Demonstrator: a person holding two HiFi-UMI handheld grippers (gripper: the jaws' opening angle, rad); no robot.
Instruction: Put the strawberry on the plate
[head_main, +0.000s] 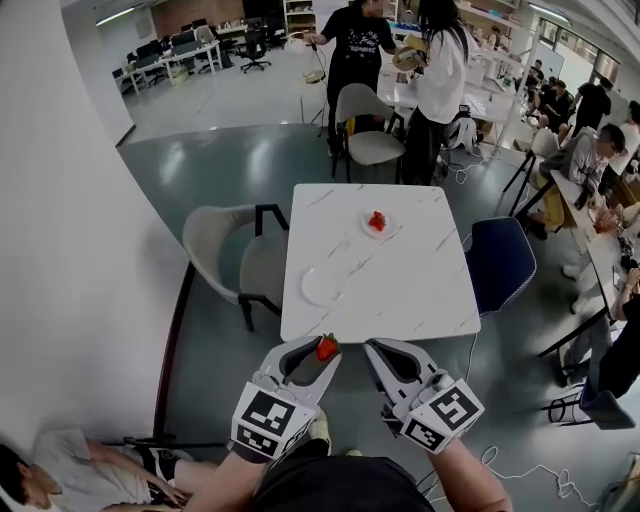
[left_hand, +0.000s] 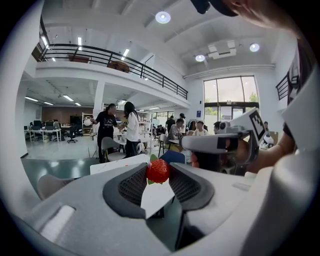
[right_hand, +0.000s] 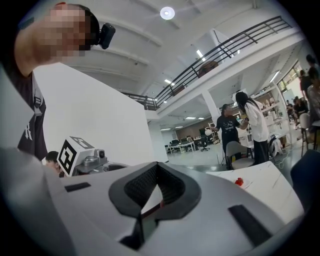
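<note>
Pinches a strawberry (left_hand: 158, 171) at the tips of the left gripper (head_main: 318, 358) – jaws narrowly apart around it – just above the near edge of the white table (head_main: 400, 290). Holds the right gripper (right_hand: 157, 167) alongside, jaws together, empty. Leaves an empty plate (head_main: 322, 285) mid-table, with a second strawberry (head_main: 377, 221) on a farther small plate (head_main: 366, 229).

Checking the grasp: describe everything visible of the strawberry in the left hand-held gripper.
The strawberry is red, glossy and seeded, with bits of green leaf. It looks whole, pinched between the dark ribbed pads of the left hand-held gripper at their tips, held in the air by the near edge of the white table.
</note>
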